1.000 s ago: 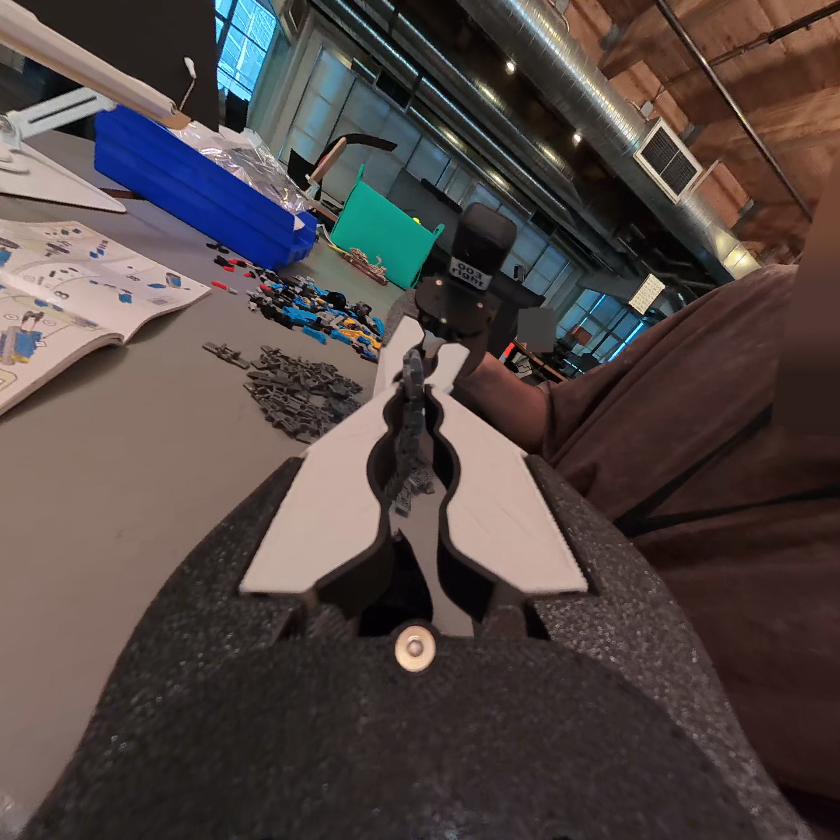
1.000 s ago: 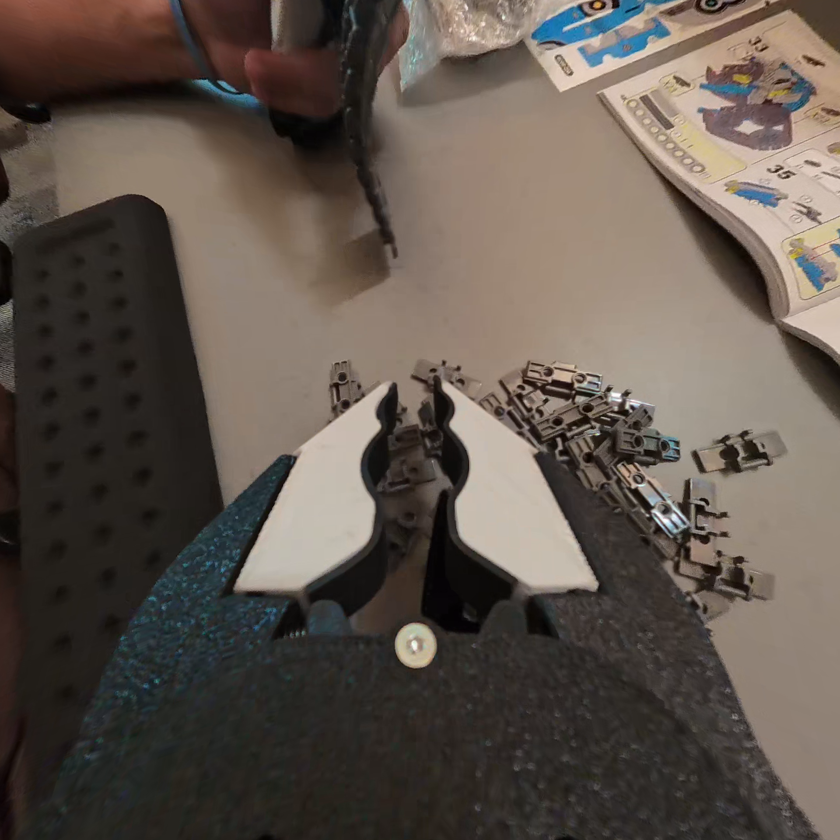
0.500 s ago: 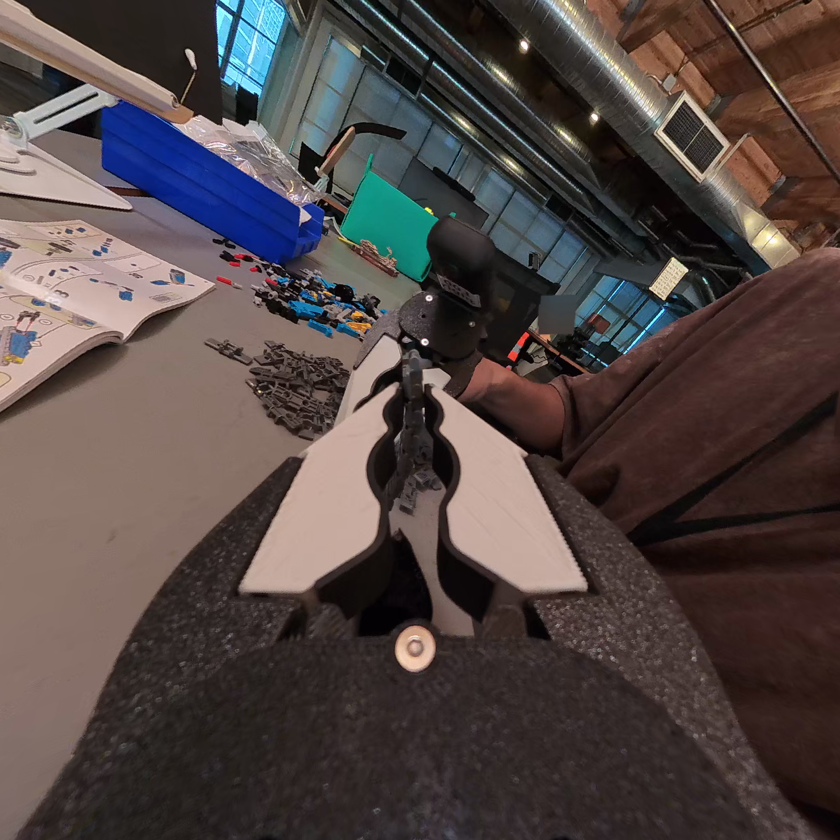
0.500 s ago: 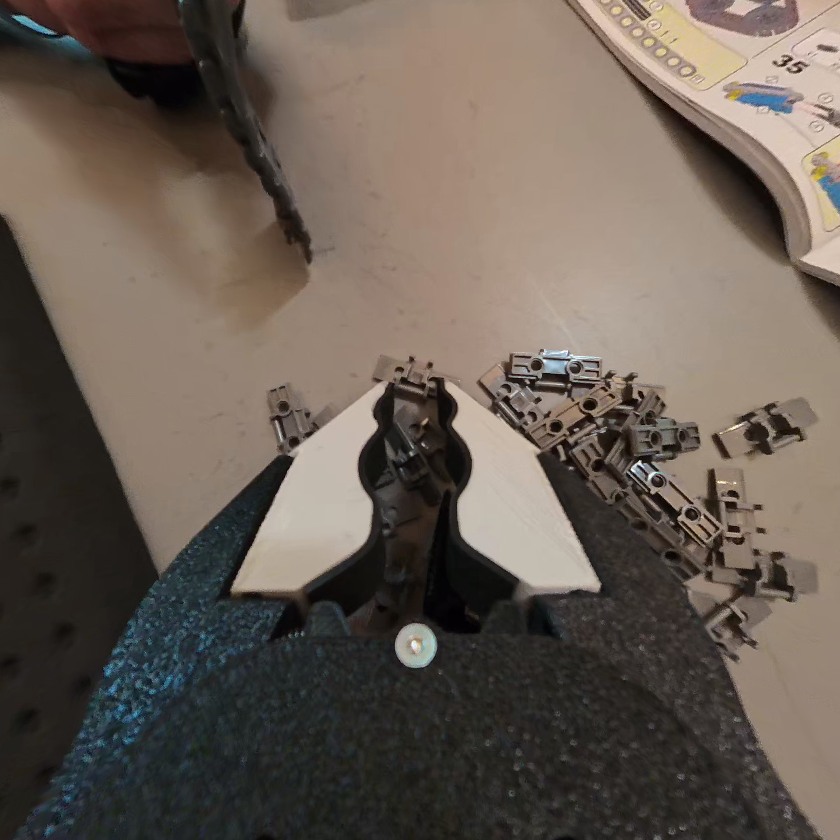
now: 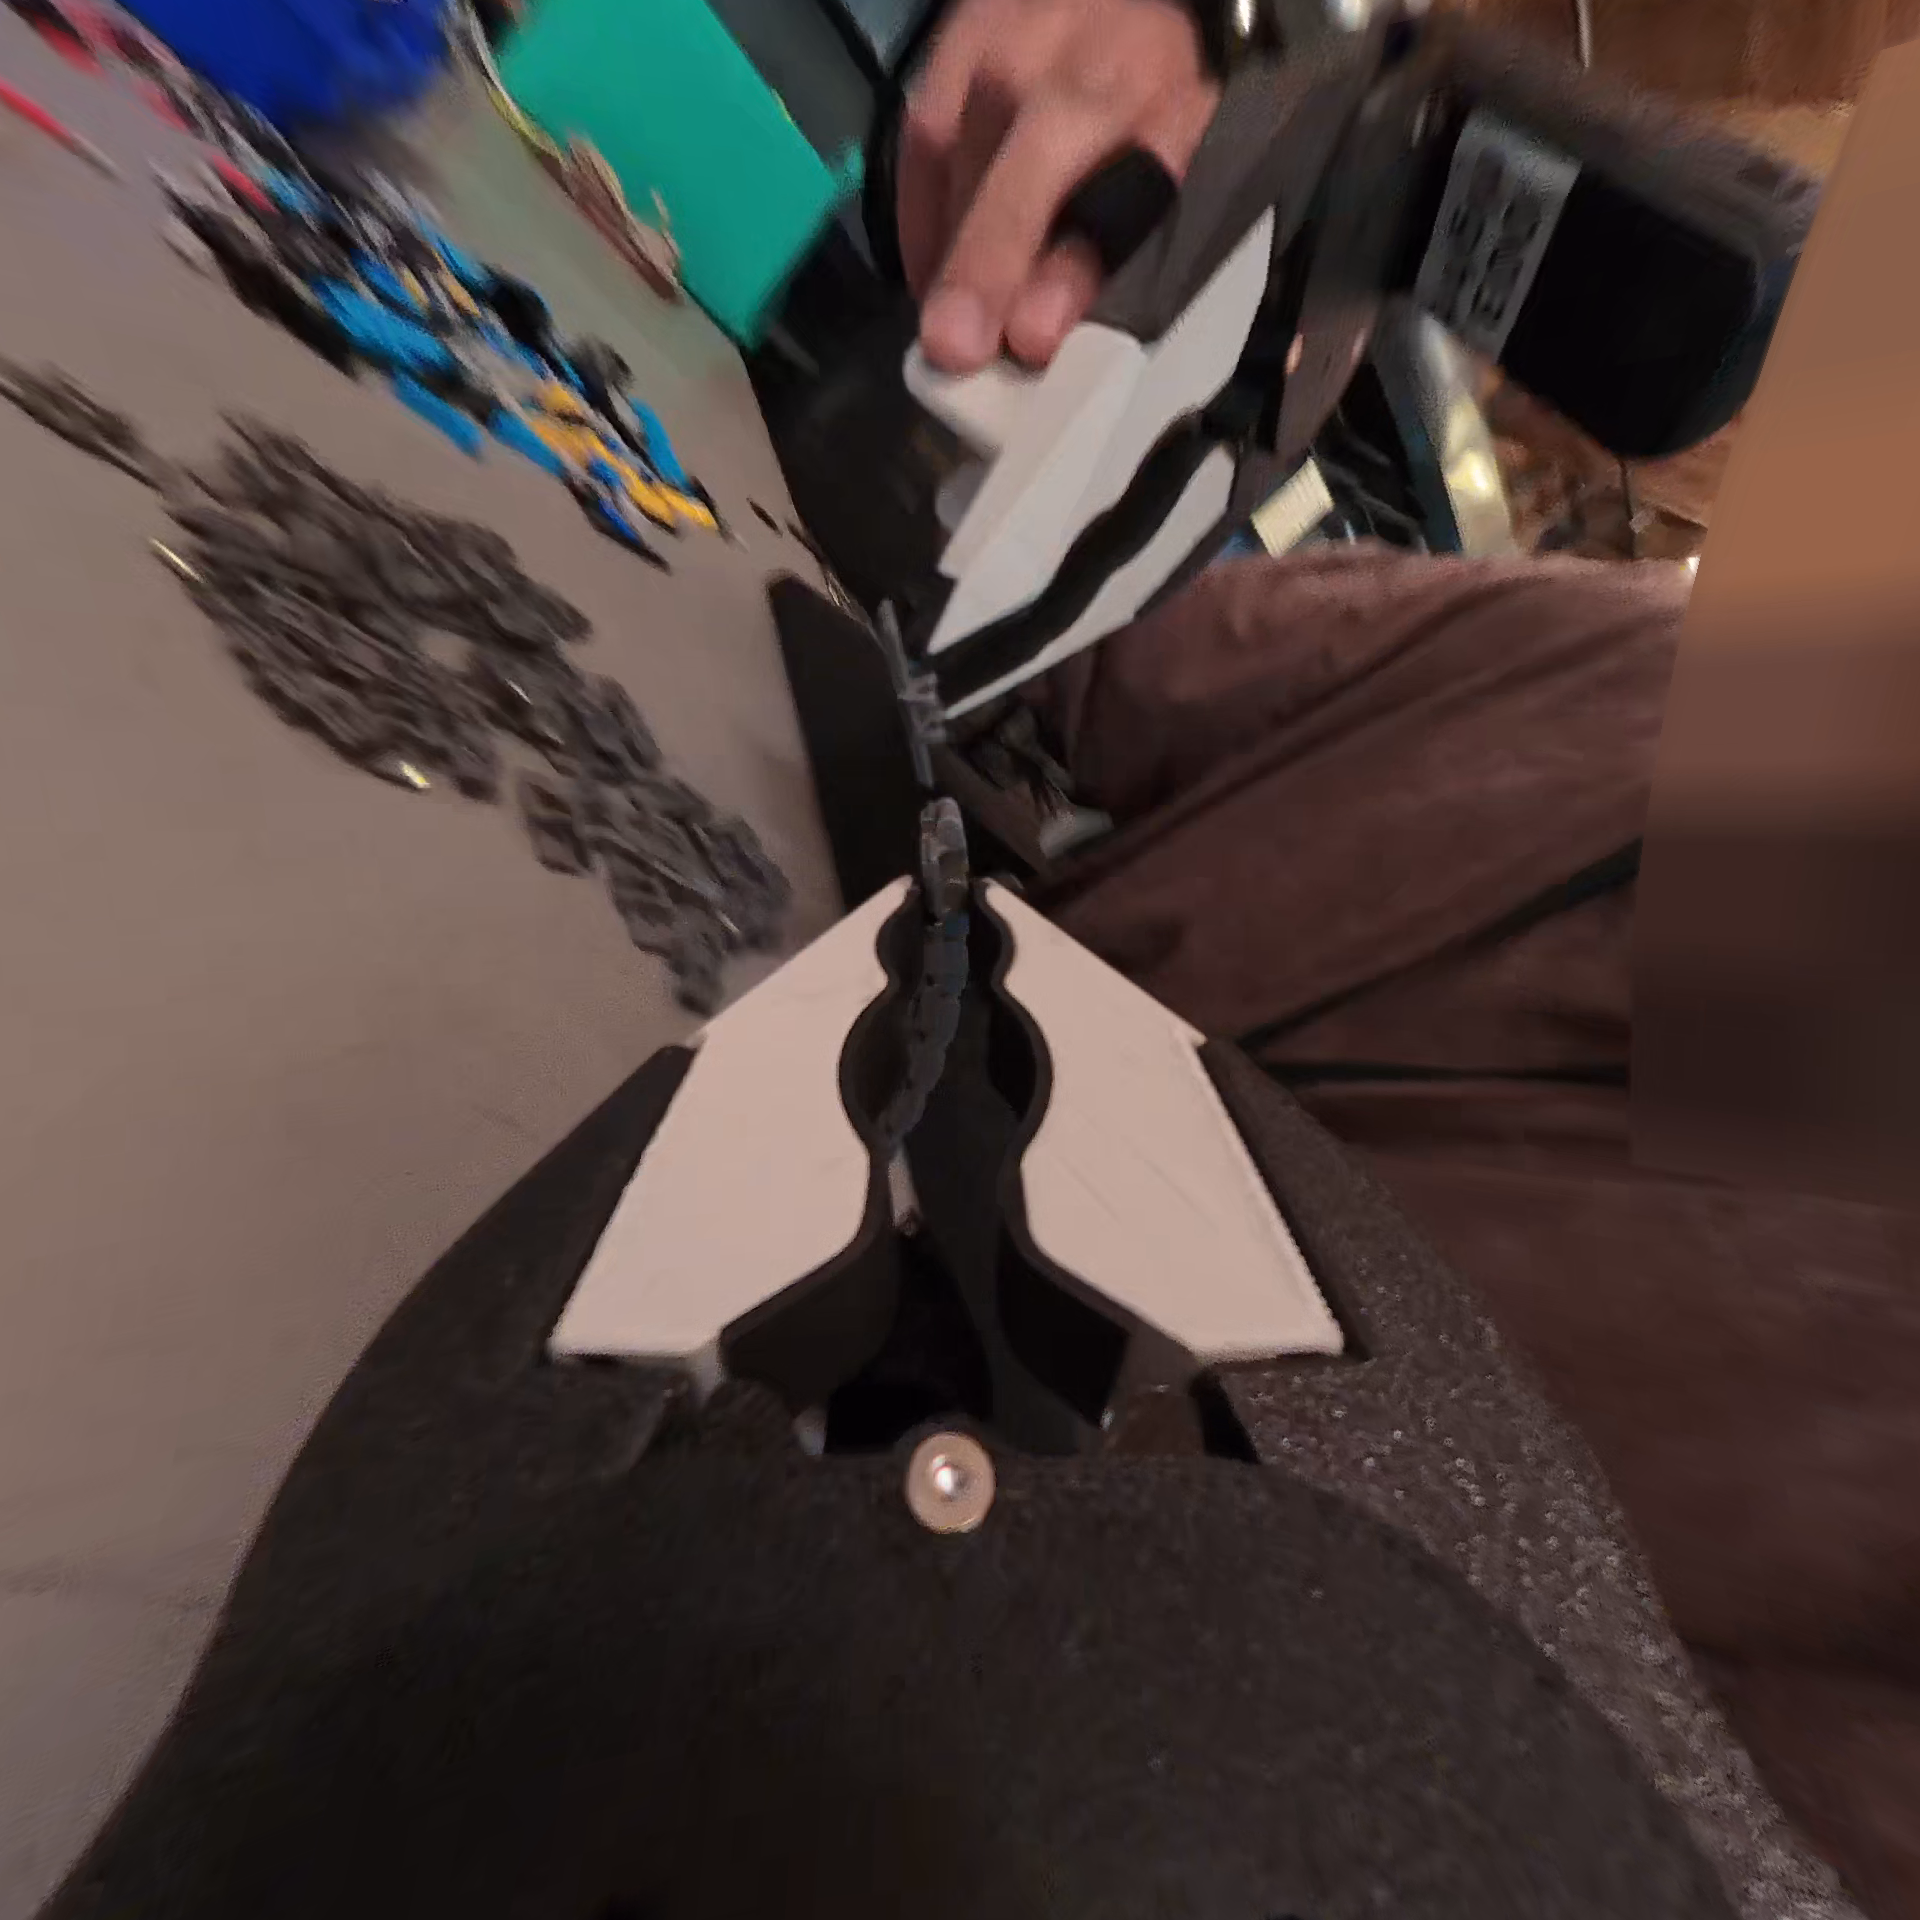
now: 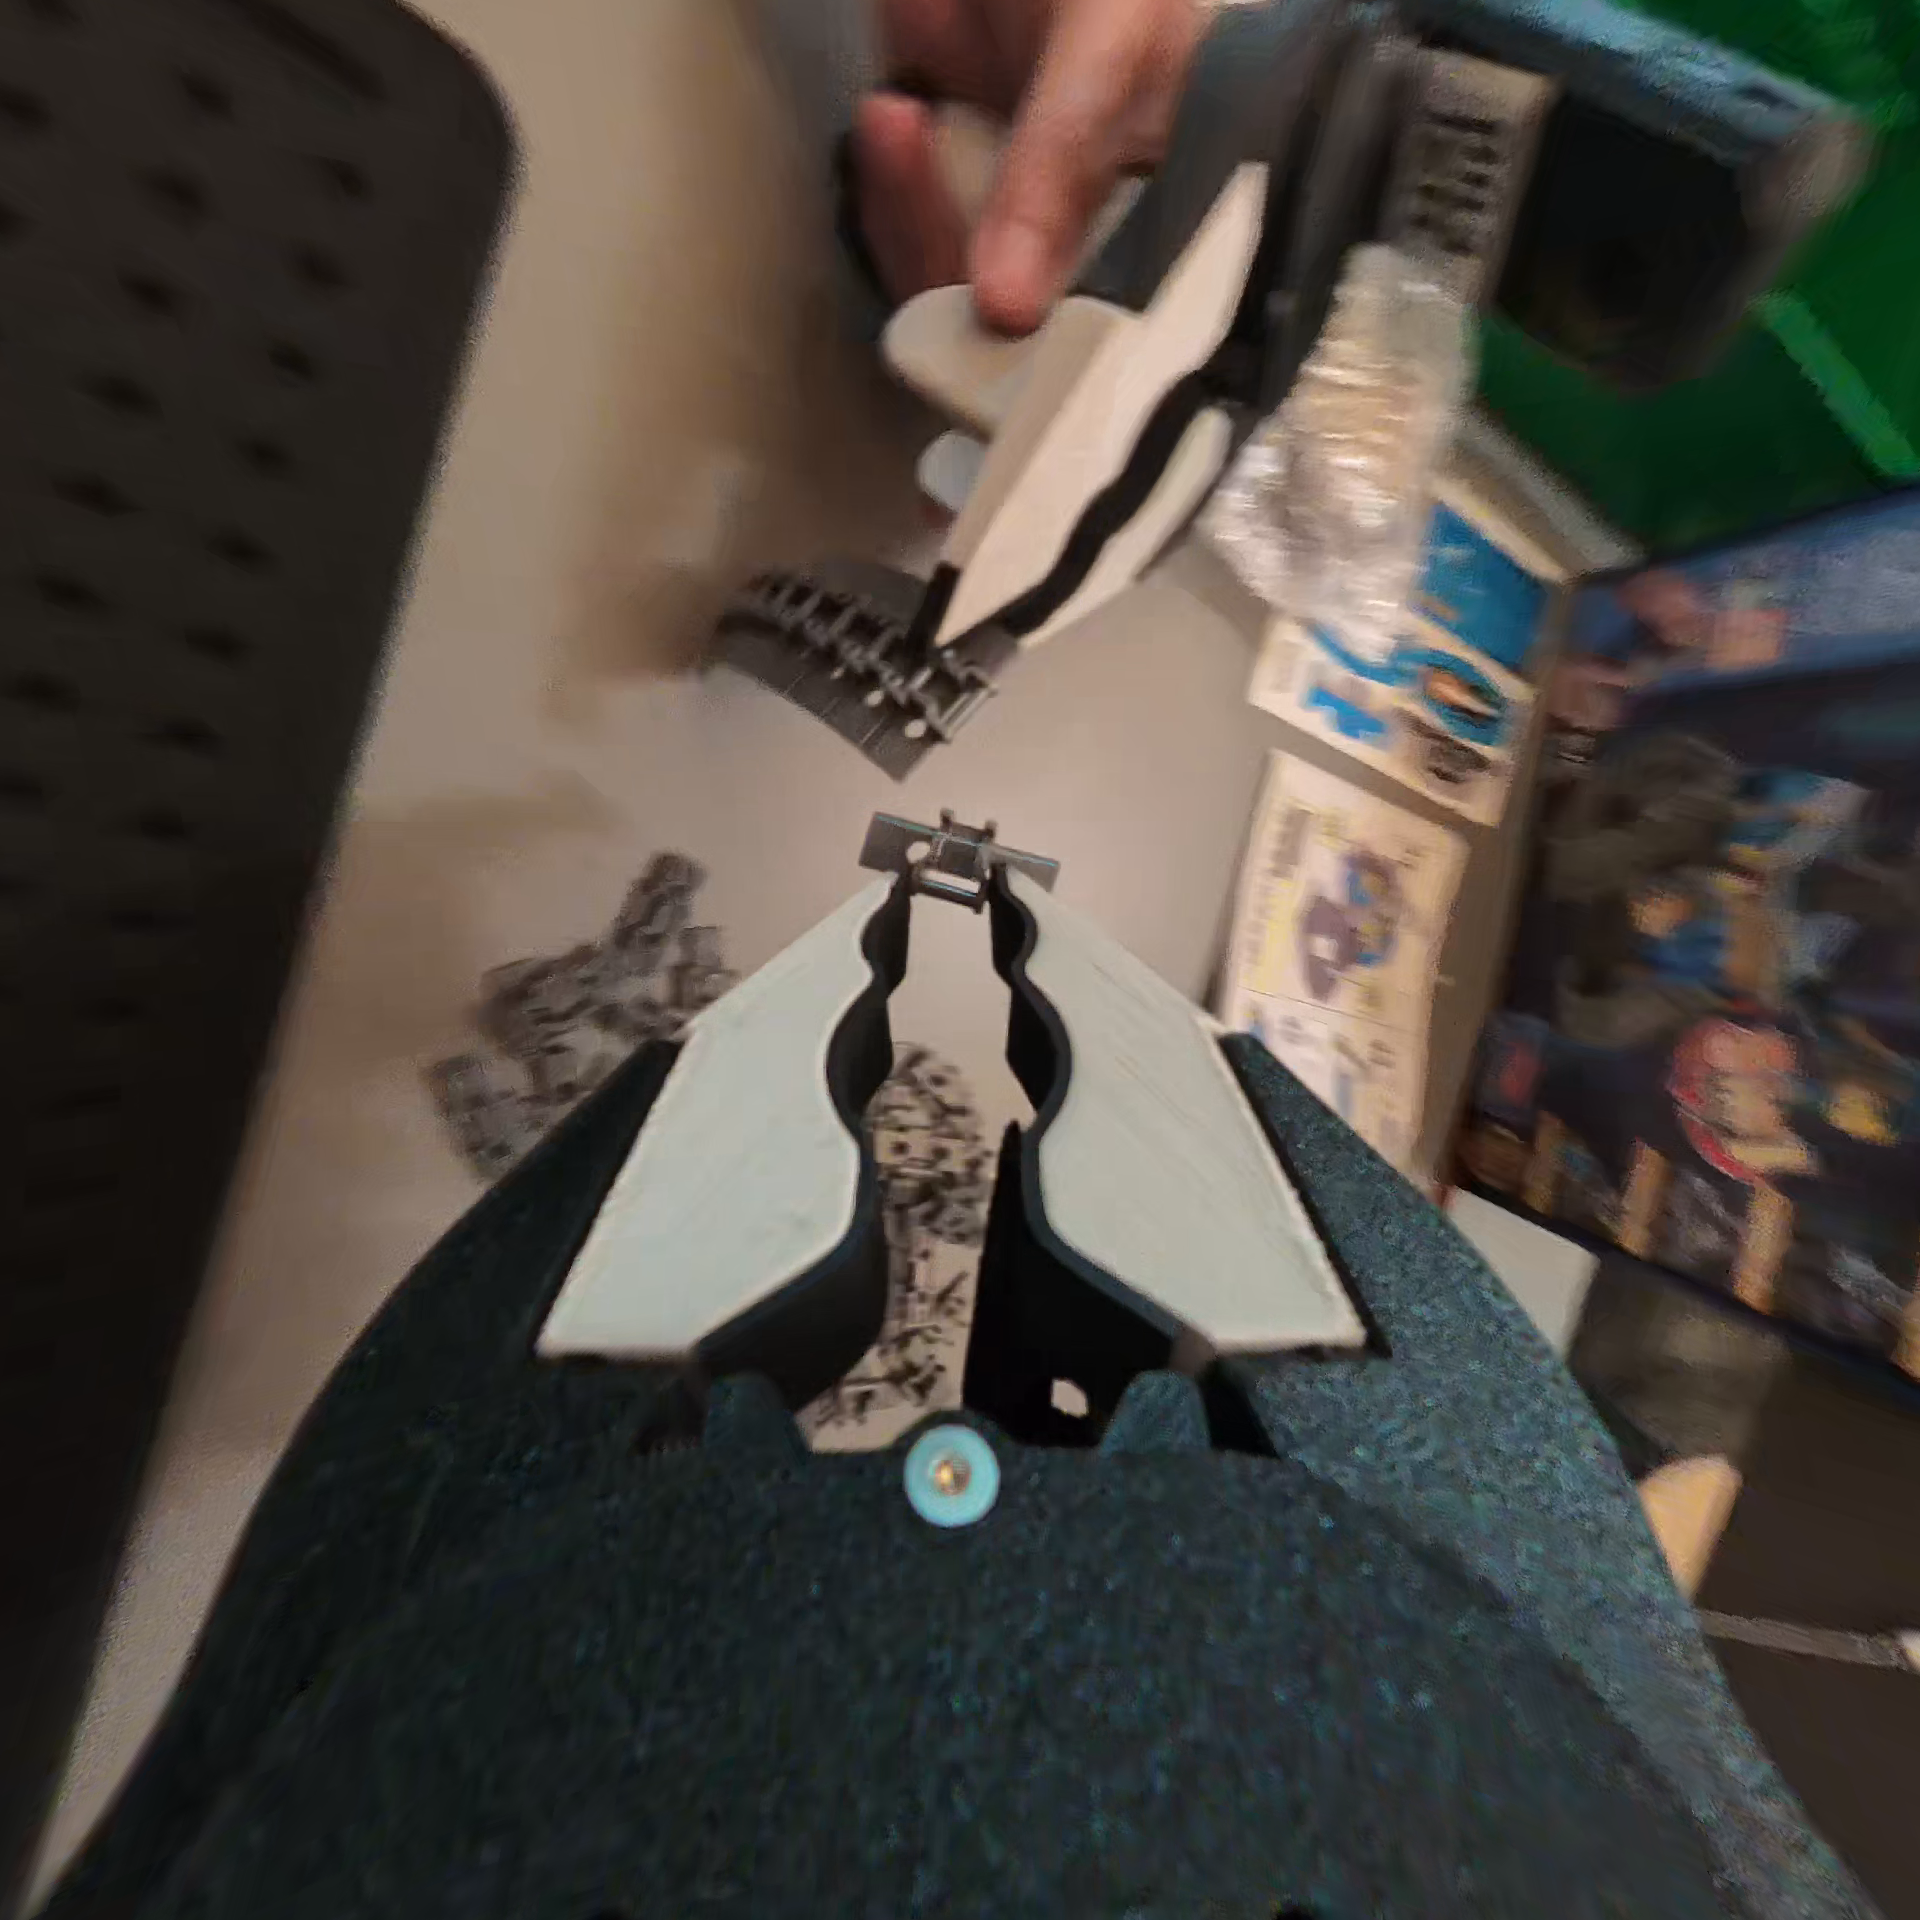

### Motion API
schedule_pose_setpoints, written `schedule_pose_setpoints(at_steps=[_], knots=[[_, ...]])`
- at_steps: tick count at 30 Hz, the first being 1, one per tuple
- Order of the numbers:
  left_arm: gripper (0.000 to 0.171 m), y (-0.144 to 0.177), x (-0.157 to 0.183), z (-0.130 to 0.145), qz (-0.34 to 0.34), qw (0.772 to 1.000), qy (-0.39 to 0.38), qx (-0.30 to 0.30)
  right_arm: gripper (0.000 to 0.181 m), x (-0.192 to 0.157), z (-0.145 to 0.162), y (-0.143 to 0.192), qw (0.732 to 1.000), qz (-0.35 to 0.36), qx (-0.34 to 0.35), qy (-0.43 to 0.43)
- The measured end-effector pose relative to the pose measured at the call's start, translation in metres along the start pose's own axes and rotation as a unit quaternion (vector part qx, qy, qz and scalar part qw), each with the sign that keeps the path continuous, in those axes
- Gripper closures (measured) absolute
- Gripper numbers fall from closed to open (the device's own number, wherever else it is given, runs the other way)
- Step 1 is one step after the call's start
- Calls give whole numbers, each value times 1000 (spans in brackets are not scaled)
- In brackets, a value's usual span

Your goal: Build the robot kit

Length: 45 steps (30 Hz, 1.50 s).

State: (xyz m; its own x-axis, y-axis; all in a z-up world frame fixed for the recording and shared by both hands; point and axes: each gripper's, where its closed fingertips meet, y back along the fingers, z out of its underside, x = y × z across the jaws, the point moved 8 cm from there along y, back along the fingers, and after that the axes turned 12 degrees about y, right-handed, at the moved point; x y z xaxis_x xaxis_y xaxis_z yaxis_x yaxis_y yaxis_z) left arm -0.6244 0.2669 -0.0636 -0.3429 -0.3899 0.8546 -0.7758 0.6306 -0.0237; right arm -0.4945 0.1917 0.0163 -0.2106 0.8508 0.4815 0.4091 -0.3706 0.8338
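Observation:
My left gripper (image 5: pixel 948 885) is shut on a dark chain of track links (image 5: pixel 930 987), held on edge above the table's edge. My right gripper (image 6: pixel 948 883) is shut on a single grey track link (image 6: pixel 956 860), held crosswise at its tips. The two grippers face each other, tips a short way apart. The right gripper (image 5: pixel 935 675) shows beyond the chain's end in the left wrist view. The left gripper (image 6: pixel 935 629) with the chain (image 6: pixel 852 665) shows in the right wrist view. A pile of loose grey links (image 5: pixel 468 665) lies on the grey table (image 5: pixel 208 1039). Both views are blurred.
A heap of blue, yellow and black bricks (image 5: pixel 499 343) and a green bin (image 5: pixel 686 177) lie farther back. An instruction booklet (image 6: pixel 1340 935), a plastic bag (image 6: pixel 1340 416) and a printed box (image 6: pixel 1714 935) sit to the right. A black perforated pad (image 6: pixel 208 520) is at the left. A brown garment (image 5: pixel 1403 831) is close. The tips of one gripper are about 5 cm away from the tips of the other.
My right gripper has closed on one link in the pile and lifted it off the table. Both grippers have swung to face each other, the chain's end near the link.

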Motion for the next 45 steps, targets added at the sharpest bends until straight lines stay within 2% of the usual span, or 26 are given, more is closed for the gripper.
schedule_pose_setpoints(at_steps=[3,6,7,11,13,15,19,22,25,27,29,32,37,41,45], knots=[[165,-5,9,19,23,991,59,-116,166,-12,-7,-19,993,-117,18,-2],[165,-9,14,38,14,977,68,-201,166,-31,-7,-56,987,-150,63,15],[164,-10,10,41,-9,975,69,-210,166,-36,-6,-69,985,-154,77,15],[165,-6,-7,36,-60,977,98,-178,166,-51,1,-102,976,-178,111,54],[164,-2,-20,34,-109,975,105,-165,166,-52,3,-106,976,-154,131,80],[164,0,-29,35,-133,971,111,-163,166,-48,10,-106,983,-117,122,75],[164,-4,-38,36,-126,969,129,-166,158,-45,22,-99,990,-88,113,13],[164,-9,-40,36,-144,969,98,-178,159,-49,22,-92,980,-95,164,-62],[161,-16,-45,31,-192,966,56,-165,156,-48,35,-96,986,-70,124,-86],[159,-17,-45,32,-207,962,27,-176,158,-42,40,-101,981,-65,131,-131],[159,-17,-44,34,-204,962,17,-183,149,-41,38,-105,967,-106,151,-174],[161,-14,-44,34,-188,965,35,-180,148,-42,38,-109,949,-156,179,-207],[160,-10,-46,32,-190,965,61,-168,157,-44,36,-116,960,-137,175,-171],[158,-14,-47,32,-220,961,18,-169,167,-43,37,-115,962,-149,173,-152],[158,-17,-47,31,-232,958,-6,-166,167,-43,42,-112,965,-147,173,-133]])
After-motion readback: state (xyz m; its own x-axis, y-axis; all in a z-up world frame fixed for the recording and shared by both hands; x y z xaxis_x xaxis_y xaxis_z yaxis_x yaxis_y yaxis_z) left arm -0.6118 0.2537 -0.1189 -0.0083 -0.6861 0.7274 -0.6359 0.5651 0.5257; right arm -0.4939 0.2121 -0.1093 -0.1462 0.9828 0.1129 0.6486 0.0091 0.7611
